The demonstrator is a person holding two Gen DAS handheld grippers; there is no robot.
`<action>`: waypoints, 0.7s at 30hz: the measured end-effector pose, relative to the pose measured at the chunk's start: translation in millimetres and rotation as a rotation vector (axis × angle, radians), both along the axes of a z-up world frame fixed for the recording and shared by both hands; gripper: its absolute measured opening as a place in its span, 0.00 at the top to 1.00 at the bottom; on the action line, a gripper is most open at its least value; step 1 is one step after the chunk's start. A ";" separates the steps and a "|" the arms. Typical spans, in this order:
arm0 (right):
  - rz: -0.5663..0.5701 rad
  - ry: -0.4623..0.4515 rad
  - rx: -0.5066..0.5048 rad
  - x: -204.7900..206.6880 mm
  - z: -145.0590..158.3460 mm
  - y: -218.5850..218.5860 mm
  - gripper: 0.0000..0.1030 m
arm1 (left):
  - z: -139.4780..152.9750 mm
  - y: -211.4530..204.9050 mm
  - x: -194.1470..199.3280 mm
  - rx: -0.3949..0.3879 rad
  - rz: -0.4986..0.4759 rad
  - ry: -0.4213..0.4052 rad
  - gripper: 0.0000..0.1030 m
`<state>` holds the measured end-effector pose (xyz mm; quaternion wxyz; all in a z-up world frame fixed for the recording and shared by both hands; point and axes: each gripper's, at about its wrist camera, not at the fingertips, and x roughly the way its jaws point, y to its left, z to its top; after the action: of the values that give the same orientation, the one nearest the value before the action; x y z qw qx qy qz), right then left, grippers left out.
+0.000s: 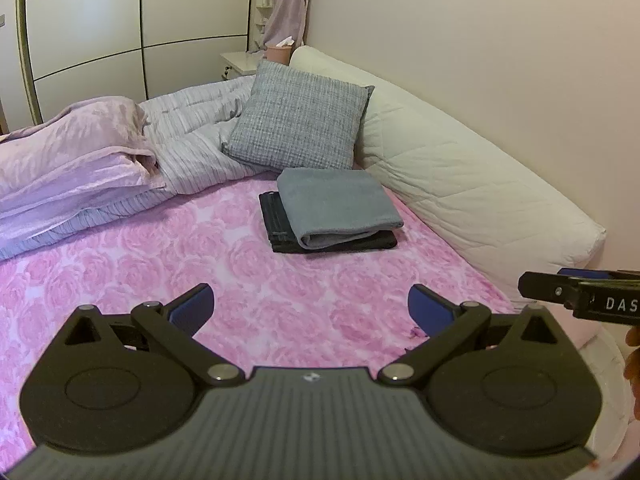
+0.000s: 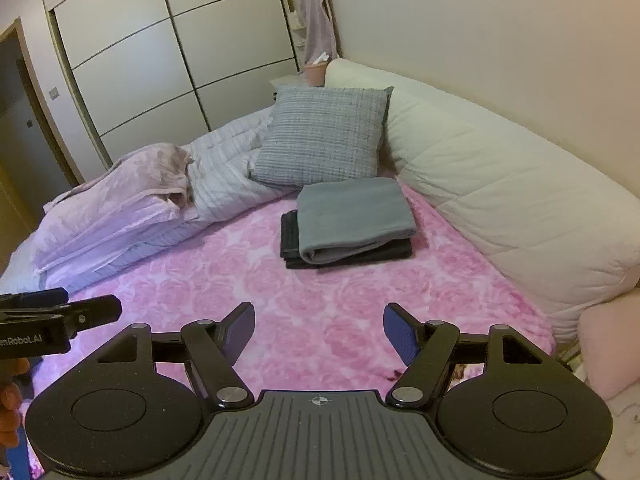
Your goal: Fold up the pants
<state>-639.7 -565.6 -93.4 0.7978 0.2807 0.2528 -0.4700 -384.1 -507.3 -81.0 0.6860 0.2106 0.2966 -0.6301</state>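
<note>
Folded grey pants [image 1: 338, 206] [image 2: 352, 216] lie on top of a folded black garment [image 1: 276, 220] [image 2: 290, 238] on the pink rose-print bedspread [image 1: 200, 264] [image 2: 320, 304], just in front of a grey cushion. My left gripper [image 1: 310, 306] hangs open over the bare spread, well short of the stack, nothing between its blue pads. My right gripper [image 2: 319, 326] is open too, empty, at about the same distance from the stack. Each gripper's tip shows at the edge of the other's view.
A grey woven cushion [image 1: 298, 116] [image 2: 322, 134] leans behind the stack. A long white bolster [image 1: 460, 176] [image 2: 500, 184] runs along the wall on the right. Bunched lilac and striped bedding [image 1: 92, 176] [image 2: 132, 212] fills the left. A wardrobe [image 1: 140, 20] stands beyond the bed.
</note>
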 end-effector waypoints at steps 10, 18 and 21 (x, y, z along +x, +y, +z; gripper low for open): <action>0.044 0.009 0.008 -12.5 4.2 -1.7 0.34 | 0.6 -3.9 -16.8 0.027 0.019 0.011 0.01; 0.066 0.000 0.015 -21.7 3.4 1.0 0.34 | -3.1 -1.2 -30.1 0.049 0.030 -0.002 0.01; 0.073 -0.004 0.023 -23.8 2.3 2.5 0.34 | -5.6 -0.3 -33.3 0.060 0.033 -0.005 0.01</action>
<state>-663.5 -563.2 -91.1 0.8114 0.2814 0.2668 -0.4373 -417.4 -507.6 -86.6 0.6905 0.2276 0.3172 -0.6089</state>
